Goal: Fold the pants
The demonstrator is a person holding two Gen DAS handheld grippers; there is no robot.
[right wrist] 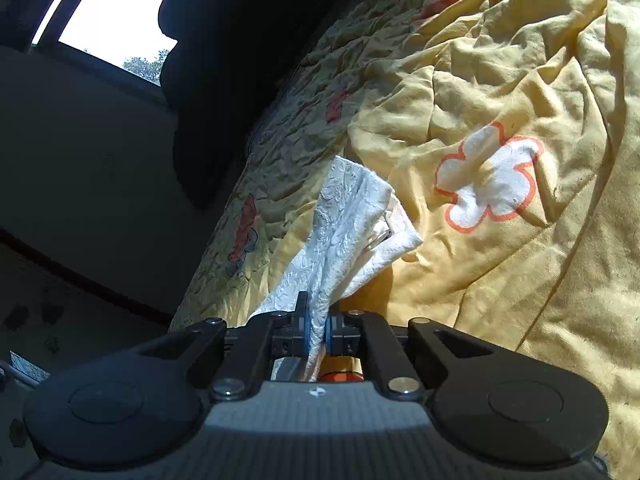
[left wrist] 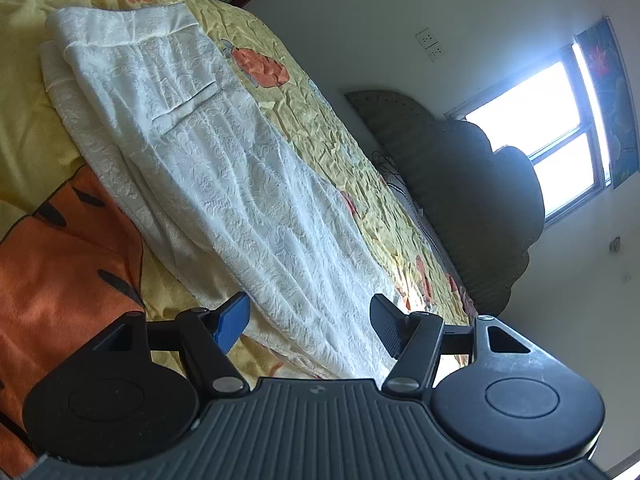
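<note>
Right claw (right wrist: 318,330) clamped on white pants (right wrist: 348,224).

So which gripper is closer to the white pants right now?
Right. The right gripper is shut on a bunch of the white pants, so it touches them. The left gripper is open, its fingers apart around the near end of the cloth, not gripping.

Daylight enters through my sliding glass window (left wrist: 552,140), overexposed at right in the left wrist view. The right wrist view is dim at left, sunlit on the crumpled yellow patterned bedspread (right wrist: 500,240). Fisheye curvature bends both frames' edges; focus sharp.
</note>
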